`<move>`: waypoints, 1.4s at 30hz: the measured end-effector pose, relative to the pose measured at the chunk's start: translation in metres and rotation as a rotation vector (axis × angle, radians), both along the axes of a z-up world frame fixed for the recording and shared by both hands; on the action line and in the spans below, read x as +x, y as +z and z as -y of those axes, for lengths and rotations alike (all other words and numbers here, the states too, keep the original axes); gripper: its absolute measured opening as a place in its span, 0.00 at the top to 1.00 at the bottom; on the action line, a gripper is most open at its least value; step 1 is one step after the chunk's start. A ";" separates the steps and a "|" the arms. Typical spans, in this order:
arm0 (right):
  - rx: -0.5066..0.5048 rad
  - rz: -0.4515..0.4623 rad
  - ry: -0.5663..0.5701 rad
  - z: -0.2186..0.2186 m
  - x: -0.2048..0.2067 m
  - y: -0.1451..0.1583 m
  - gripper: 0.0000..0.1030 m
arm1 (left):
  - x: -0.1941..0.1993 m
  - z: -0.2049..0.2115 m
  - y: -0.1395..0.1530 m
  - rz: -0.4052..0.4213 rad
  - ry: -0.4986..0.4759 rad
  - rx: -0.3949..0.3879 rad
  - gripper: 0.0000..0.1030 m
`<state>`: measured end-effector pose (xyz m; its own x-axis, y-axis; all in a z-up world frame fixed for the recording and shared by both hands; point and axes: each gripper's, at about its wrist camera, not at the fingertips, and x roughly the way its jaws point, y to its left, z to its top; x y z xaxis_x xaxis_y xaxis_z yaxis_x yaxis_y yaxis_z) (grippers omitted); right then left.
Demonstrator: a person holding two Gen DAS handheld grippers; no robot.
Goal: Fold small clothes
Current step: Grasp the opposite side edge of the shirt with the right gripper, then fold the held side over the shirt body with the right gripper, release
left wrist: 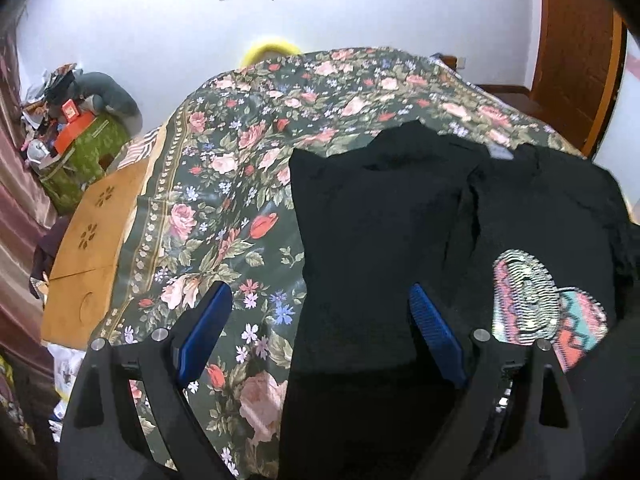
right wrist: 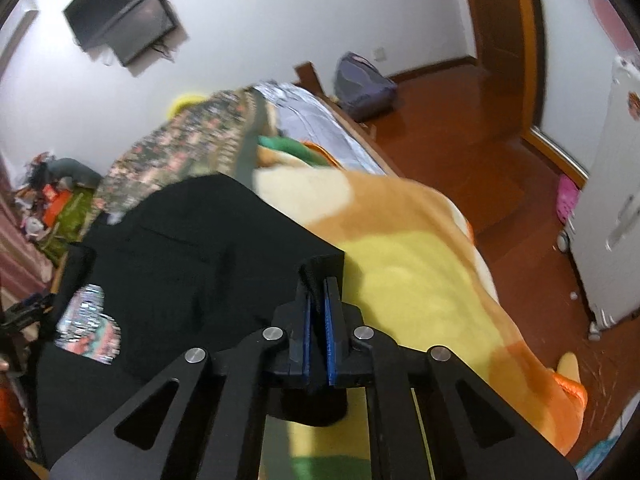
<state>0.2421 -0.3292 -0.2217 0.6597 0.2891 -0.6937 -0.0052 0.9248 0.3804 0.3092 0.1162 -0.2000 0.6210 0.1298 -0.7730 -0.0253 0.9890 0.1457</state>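
**R gripper clamped on black garment edge; L gripper wide apart above it**

While the black garment (left wrist: pixel 376 216) lies spread on the floral bedspread (left wrist: pixel 224 184), the left gripper (left wrist: pixel 320 328) hangs over its near-left part w/ jaws wide apart, nothing pinched; one blue pad (left wrist: pixel 204 332) is over the bedspread, the other over black cloth. Garment's sequin patch (left wrist: pixel 536 300) sits right of that gripper.

Right gripper (right wrist: pixel 319 296): jaws together, blue pads nearly meeting, a fold of the garment's right edge caught between them and sticking up above the tips. No earlier frame, so motion not stated.

Surroundings, rel. to garment:
- Right side: yellow-orange fleece blanket (right wrist: pixel 408 264), touching garment edge, lies directly under the right gripper.
- Far side: more bedspread, then white wall w/ wall-mounted TV (right wrist: pixel 124 24).
- Left: wooden bed-tray table (left wrist: pixel 92 240) just beside the bedspread edge; beyond it a green box (left wrist: pixel 80 152) piled w/ clutter.
- Far right, on floor: grey backpack (right wrist: pixel 362 84), white cabinet (right wrist: pixel 608 208), well apart.

Obstructions: none on top of the garment; blanket crowds its right edge.
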 end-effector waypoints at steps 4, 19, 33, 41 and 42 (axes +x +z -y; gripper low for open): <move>0.000 0.069 0.086 -0.025 0.002 0.033 0.96 | -0.007 -0.002 0.011 0.036 -0.003 -0.003 0.12; 0.028 0.264 0.440 -0.172 0.052 0.114 0.97 | -0.040 -0.023 0.038 0.123 0.015 -0.089 0.12; -0.092 0.137 0.519 -0.219 0.068 0.071 0.62 | -0.012 -0.052 0.030 0.090 0.071 -0.106 0.12; -0.221 0.035 0.342 -0.139 0.082 0.041 0.42 | 0.049 -0.054 0.007 -0.031 0.040 -0.133 0.12; -0.223 0.014 0.329 -0.132 0.084 0.036 0.41 | 0.056 -0.053 0.002 -0.056 0.031 -0.136 0.12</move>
